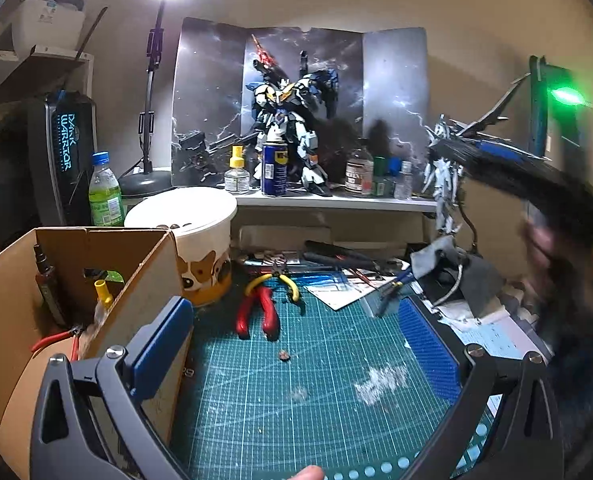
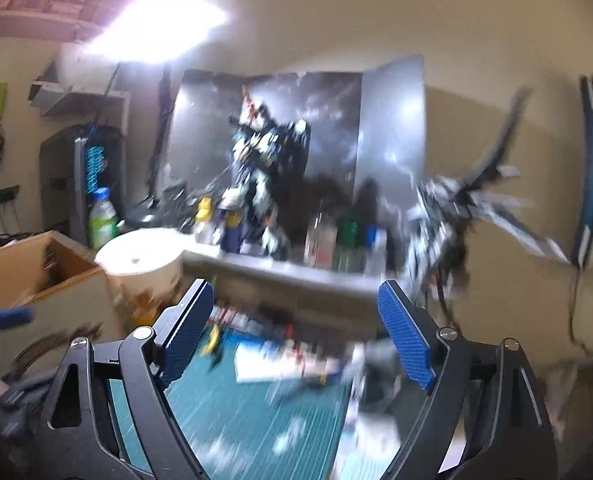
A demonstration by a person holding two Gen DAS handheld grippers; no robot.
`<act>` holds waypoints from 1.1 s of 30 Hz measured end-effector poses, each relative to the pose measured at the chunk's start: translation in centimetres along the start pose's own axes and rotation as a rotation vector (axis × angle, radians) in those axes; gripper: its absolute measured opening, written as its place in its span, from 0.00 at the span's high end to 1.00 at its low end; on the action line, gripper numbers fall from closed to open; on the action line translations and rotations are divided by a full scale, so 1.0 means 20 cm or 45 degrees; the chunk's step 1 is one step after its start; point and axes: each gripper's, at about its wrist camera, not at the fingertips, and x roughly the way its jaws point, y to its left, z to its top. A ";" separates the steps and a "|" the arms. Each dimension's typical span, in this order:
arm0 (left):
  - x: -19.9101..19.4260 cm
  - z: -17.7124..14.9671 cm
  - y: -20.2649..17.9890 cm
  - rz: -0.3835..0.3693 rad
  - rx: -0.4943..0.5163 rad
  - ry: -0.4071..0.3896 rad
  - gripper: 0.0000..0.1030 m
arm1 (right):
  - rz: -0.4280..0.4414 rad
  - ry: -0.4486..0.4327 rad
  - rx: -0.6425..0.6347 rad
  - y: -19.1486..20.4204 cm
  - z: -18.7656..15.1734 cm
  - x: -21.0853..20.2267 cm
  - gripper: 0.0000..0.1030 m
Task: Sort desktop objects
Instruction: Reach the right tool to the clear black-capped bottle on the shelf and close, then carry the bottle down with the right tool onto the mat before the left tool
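Note:
My left gripper (image 1: 296, 336) is open and empty above the green cutting mat (image 1: 296, 400). Red-handled pliers (image 1: 256, 314) and yellow-handled cutters (image 1: 282, 280) lie on the mat just beyond its fingertips. A cardboard box (image 1: 56, 304) holding a few tools stands at the left, touching my left finger (image 1: 164, 344). My right gripper (image 2: 296, 336) is open and empty; its view is motion-blurred, high over the mat (image 2: 248, 420). The right gripper appears as a dark blur (image 1: 556, 200) at the right of the left wrist view.
A white tub with a dog face (image 1: 192, 240) stands behind the box. Papers and tools (image 1: 348, 276) clutter the mat's far edge. A raised shelf (image 1: 336, 200) carries a robot model (image 1: 292, 120), a spray can (image 1: 274, 168) and bottles. A green bottle (image 1: 104, 192) stands at left.

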 end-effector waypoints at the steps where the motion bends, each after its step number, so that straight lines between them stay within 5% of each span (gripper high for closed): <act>1: 0.02 0.01 0.00 0.011 -0.004 -0.001 0.00 | 0.001 -0.009 0.002 -0.02 0.04 0.10 0.20; 8: 0.14 0.04 0.03 0.077 -0.030 0.015 0.00 | 0.035 0.042 0.068 -0.15 0.20 0.79 0.22; 14: 0.23 0.05 0.08 0.105 -0.051 0.053 0.00 | 0.067 0.104 0.126 -0.21 0.22 1.17 0.41; 21: 0.28 0.04 0.10 0.101 -0.058 0.078 0.00 | 0.015 0.186 0.189 -0.23 0.17 1.34 0.77; 33: 0.26 0.04 0.08 0.081 -0.069 0.089 0.00 | 0.035 0.161 0.179 -0.21 0.18 1.28 0.78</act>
